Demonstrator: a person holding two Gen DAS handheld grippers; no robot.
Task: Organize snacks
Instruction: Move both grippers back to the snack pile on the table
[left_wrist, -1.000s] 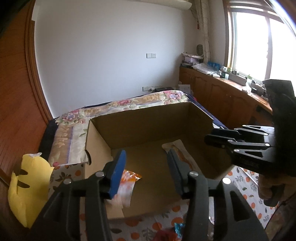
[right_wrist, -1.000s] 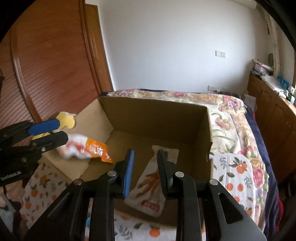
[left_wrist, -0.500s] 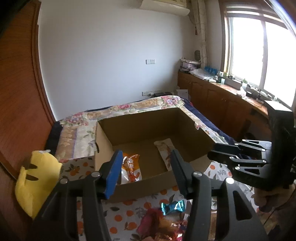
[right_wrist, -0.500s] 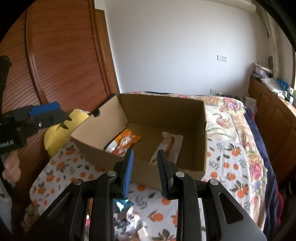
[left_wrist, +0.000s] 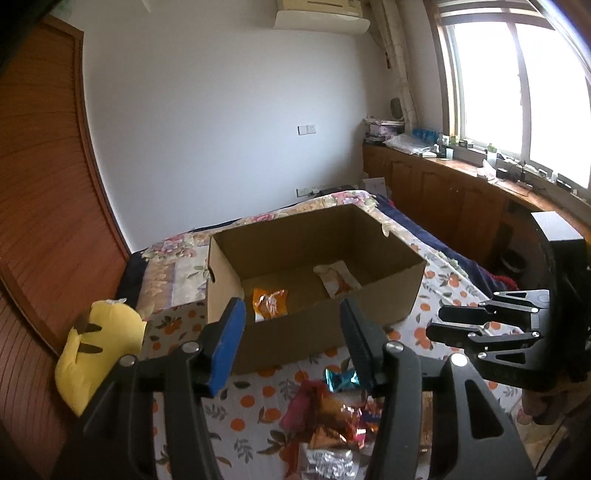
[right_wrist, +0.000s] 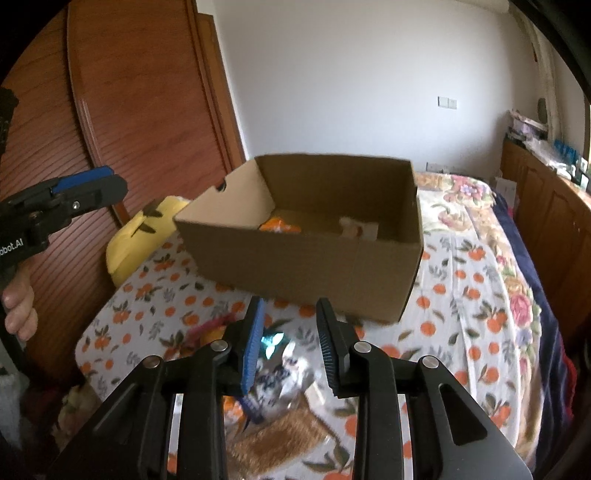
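Note:
An open cardboard box (left_wrist: 384, 302) (right_wrist: 303, 266) stands on the bed. Inside it lie an orange snack packet (left_wrist: 269, 302) (right_wrist: 279, 226) and a white packet with orange print (left_wrist: 338, 280) (right_wrist: 358, 230). A pile of loose snacks (left_wrist: 332, 413) (right_wrist: 273, 354) lies on the orange-patterned cloth in front of the box. My left gripper (left_wrist: 291, 332) is open and empty, above the pile. My right gripper (right_wrist: 290, 339) is open and empty, above the pile too. It also shows at the right of the left wrist view (left_wrist: 443, 325).
A yellow plush toy (left_wrist: 96, 347) (right_wrist: 140, 236) lies left of the box against the wooden wardrobe (right_wrist: 129, 129). A wooden cabinet run (left_wrist: 461, 206) stands under the window on the right. The floral bedspread (right_wrist: 480, 258) stretches behind and right of the box.
Both grippers have drawn back from over the box toward the near side. The orange packet left the left gripper and now lies in the box. The snack pile has come into view.

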